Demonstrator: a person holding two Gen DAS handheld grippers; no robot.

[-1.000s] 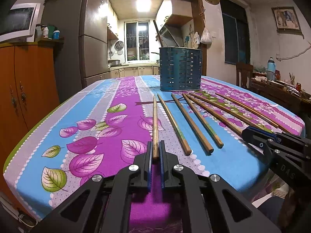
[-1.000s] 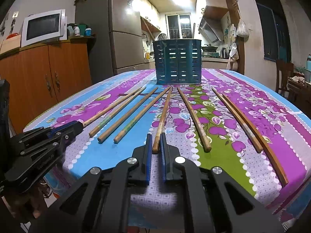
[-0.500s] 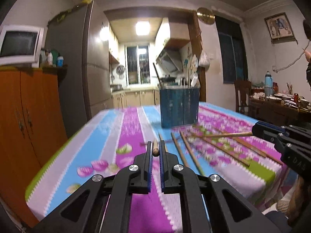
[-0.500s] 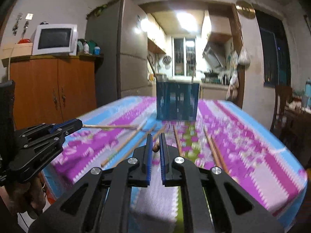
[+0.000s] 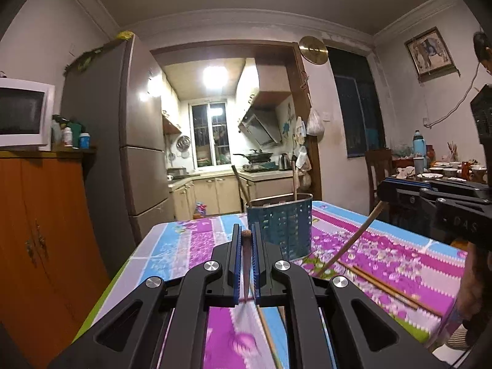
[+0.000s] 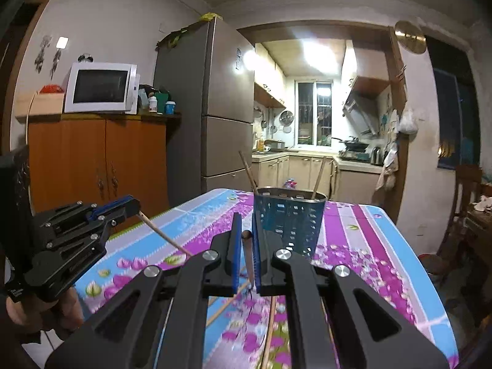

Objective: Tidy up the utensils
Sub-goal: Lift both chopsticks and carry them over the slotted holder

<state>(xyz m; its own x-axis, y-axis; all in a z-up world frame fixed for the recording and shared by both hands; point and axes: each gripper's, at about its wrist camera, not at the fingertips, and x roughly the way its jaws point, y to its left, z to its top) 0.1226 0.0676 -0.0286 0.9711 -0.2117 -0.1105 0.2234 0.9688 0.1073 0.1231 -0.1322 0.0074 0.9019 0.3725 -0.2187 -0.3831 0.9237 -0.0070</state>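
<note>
Left wrist view: the left gripper [image 5: 246,240] is pressed onto one chopstick [image 5: 246,261], whose butt end shows between the blue pads while the rest hangs down toward the tablecloth [image 5: 196,246]. Just beyond the fingertips stands the blue holder [image 5: 281,227], upright on the cloth, with two sticks [image 5: 295,181] already standing in it and leaning against its rim. To the right, the right gripper [image 5: 384,187] pinches a second chopstick [image 5: 353,240] by its top end; that stick slants down and to the left, its lower tip near the cloth. More chopsticks [image 5: 378,283] lie flat on the cloth to the right of the holder, apart from both grippers.

In the right wrist view, the right gripper [image 6: 245,236] is closed on its chopstick [image 6: 247,255], the rounded end sitting between the pads and the shaft dropping below them. The holder [image 6: 290,221] stands just past the fingertips, slightly to the right. At the left edge, a hand [image 6: 18,310] holds the left gripper [image 6: 135,207], which clamps its stick [image 6: 163,235]; this one slopes down and to the right toward the cloth. Loose chopsticks [image 6: 227,304] lie on the tablecloth [image 6: 369,246] beneath the right gripper, blurred.
</note>
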